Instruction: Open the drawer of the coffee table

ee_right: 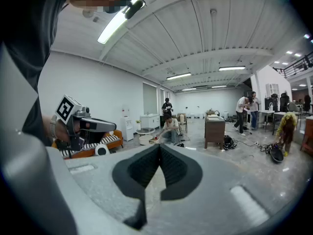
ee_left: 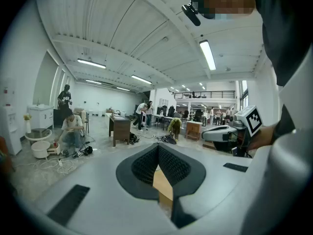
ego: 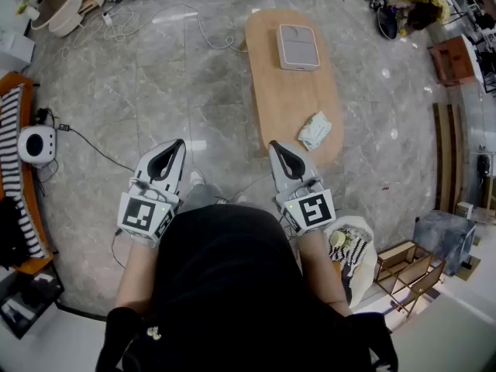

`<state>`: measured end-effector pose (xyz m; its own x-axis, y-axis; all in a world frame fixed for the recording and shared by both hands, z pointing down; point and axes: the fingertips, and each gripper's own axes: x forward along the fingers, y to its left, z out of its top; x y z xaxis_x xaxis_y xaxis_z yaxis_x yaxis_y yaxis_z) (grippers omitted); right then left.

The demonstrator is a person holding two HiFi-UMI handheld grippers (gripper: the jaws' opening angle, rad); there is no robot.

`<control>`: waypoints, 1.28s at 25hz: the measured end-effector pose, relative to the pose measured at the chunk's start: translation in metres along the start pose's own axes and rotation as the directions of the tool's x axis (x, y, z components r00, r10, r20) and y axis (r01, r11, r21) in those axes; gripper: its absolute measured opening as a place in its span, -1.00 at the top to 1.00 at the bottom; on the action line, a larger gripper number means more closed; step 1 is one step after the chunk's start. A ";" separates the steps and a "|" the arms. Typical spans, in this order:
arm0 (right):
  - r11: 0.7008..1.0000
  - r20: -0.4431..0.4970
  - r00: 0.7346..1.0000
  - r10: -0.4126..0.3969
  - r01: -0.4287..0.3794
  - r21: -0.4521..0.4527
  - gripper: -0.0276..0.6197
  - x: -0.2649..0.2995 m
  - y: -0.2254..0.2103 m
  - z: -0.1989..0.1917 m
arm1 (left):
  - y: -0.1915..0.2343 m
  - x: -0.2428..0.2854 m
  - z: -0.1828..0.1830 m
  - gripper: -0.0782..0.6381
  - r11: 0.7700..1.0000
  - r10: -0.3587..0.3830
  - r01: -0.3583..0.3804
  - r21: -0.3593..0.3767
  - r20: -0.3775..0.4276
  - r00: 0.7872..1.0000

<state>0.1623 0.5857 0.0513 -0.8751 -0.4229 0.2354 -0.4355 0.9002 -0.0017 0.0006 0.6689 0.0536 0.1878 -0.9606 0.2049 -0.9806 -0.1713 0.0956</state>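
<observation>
The oval wooden coffee table (ego: 291,91) stands on the marble floor ahead of me, seen from above; no drawer front shows in the head view. My left gripper (ego: 177,147) is held out in front of my body, left of the table's near end, with its jaws shut and empty. My right gripper (ego: 275,147) hovers at the table's near end, also shut on nothing. In the left gripper view the dark pads (ee_left: 158,148) meet at the tip, and the same holds in the right gripper view (ee_right: 160,148). Neither gripper touches the table.
A flat white-grey box (ego: 298,46) and a packet of wipes (ego: 315,130) lie on the tabletop. An orange sofa (ego: 15,169) and a white round device (ego: 36,144) with cables are at left. A patterned bag (ego: 353,246) and wooden crates (ego: 407,270) are at right.
</observation>
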 end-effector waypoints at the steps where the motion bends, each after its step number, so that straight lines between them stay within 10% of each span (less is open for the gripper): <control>1: 1.000 -0.002 1.000 -0.002 0.002 -0.001 0.92 0.006 0.004 0.000 | 0.007 -0.002 -0.003 0.74 1.000 -0.003 0.003 0.001 -0.005 1.000; 17: 0.995 -0.031 0.995 -0.093 0.094 0.029 0.92 0.102 0.068 0.007 | 0.138 -0.039 -0.025 0.74 0.998 -0.049 0.048 -0.033 -0.025 0.998; 32: 0.981 -0.056 0.988 -0.142 0.148 0.128 0.92 0.207 -0.010 -0.002 | 0.235 0.063 -0.020 0.74 0.998 -0.066 0.066 -0.013 -0.075 0.995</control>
<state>-0.0145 0.4891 0.1019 -0.7909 -0.5401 0.2876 -0.5841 0.8065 -0.0915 -0.2169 0.5720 0.1081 0.2562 -0.9279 0.2710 -0.9653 -0.2310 0.1219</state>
